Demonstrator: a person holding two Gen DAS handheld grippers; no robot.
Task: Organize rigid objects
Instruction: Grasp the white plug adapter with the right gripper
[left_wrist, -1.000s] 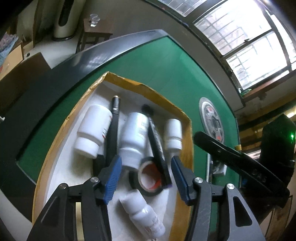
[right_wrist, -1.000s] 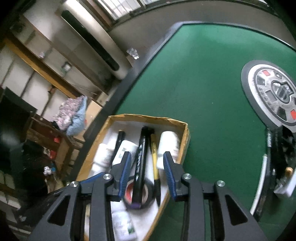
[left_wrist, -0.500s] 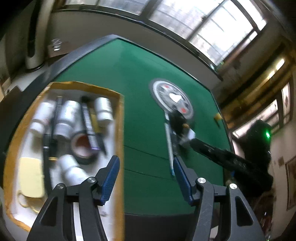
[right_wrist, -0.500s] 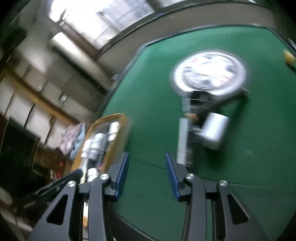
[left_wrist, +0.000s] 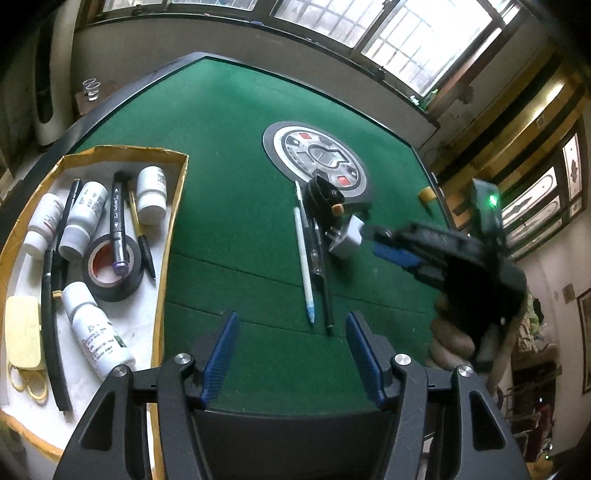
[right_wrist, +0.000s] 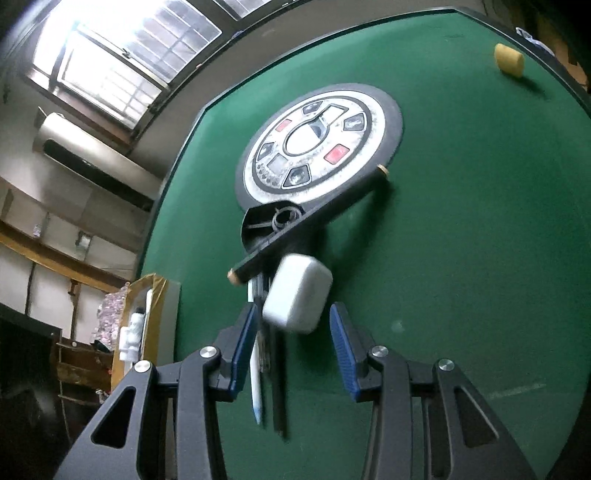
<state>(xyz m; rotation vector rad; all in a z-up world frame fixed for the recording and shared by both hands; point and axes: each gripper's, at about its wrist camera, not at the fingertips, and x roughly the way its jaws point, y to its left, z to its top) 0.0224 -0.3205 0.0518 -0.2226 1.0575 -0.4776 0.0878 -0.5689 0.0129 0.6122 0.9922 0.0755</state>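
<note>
I'm in a lived-in room of a home, at a green felt game table (left_wrist: 240, 155) with a round control panel (left_wrist: 317, 158) at its middle. Barred windows (left_wrist: 413, 40) run behind its far edge, and a standing air conditioner (left_wrist: 48, 77) fills the left corner.

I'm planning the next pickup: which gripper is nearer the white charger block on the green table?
Right. The right gripper is open just short of the white charger. The left gripper is open over the table's near edge, farther back.
</note>
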